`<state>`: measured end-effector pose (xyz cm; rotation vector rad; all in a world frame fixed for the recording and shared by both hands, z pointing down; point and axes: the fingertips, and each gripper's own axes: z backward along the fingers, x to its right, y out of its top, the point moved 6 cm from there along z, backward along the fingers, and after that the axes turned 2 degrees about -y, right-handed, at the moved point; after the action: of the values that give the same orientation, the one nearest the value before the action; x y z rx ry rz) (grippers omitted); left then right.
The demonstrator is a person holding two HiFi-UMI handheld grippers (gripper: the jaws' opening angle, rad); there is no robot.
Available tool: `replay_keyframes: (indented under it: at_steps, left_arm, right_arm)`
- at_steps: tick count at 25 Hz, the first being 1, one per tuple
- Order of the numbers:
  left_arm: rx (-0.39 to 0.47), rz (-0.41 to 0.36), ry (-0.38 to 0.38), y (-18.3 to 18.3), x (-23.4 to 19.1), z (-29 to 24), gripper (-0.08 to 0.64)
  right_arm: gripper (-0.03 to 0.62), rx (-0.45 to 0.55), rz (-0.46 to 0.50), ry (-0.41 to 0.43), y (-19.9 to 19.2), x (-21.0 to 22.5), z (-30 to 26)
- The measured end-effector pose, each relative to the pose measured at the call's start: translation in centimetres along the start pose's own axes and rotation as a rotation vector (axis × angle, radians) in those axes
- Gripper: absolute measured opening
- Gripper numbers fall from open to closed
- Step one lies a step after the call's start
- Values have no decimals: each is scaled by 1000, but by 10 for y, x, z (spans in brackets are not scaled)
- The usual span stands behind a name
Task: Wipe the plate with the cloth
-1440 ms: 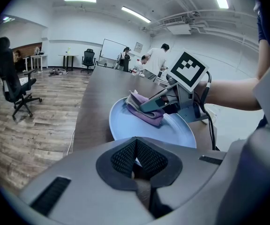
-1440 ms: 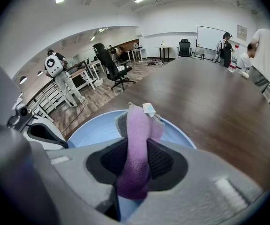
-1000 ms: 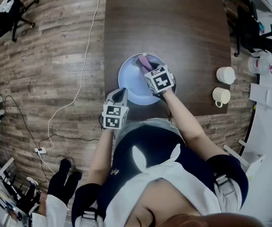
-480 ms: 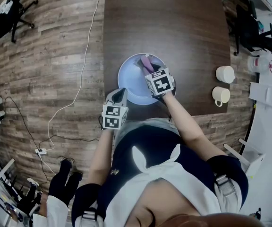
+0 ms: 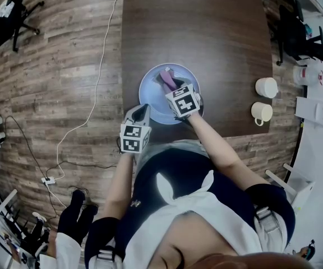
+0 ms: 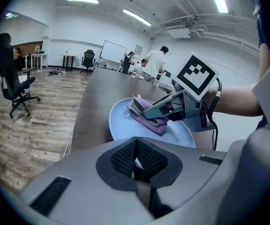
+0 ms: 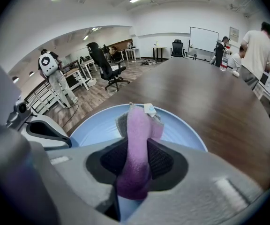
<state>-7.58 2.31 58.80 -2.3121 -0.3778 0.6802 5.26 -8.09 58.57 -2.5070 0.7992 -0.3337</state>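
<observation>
1. Leftward in the frame, the right gripper [image 5: 171, 88] has been shifted, with the cloth [image 5: 166, 76] dragged across the plate [image 5: 150, 88].
2. The cloth is clamped in its jaws for wiping.
3. The plate's rim is pinched by the left gripper [image 5: 141, 112], seemingly to steady it on the surface [image 5: 206, 27].

The cloth [image 5: 166, 77] lies on the plate [image 5: 150, 88] at the near edge of the table [image 5: 206, 32], two mugs [image 5: 267, 88] to its right.
</observation>
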Motion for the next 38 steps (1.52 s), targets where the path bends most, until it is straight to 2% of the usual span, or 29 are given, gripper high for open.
replay_keyframes:
  at_steps: [22,26,38]
  left_arm:
    - [-4,-4,-23,1,-2,1,3]
    - [-3,-4,-22,0,-3,2,3]
    - [2,-3,-13,2,-1,-1,3]
  right_arm:
    - [114,8,156,85,4,-55,-5]
    - [114,7,160,109,1,-63,-5]
    - [114,-9,230,138,-3,-71,-2]
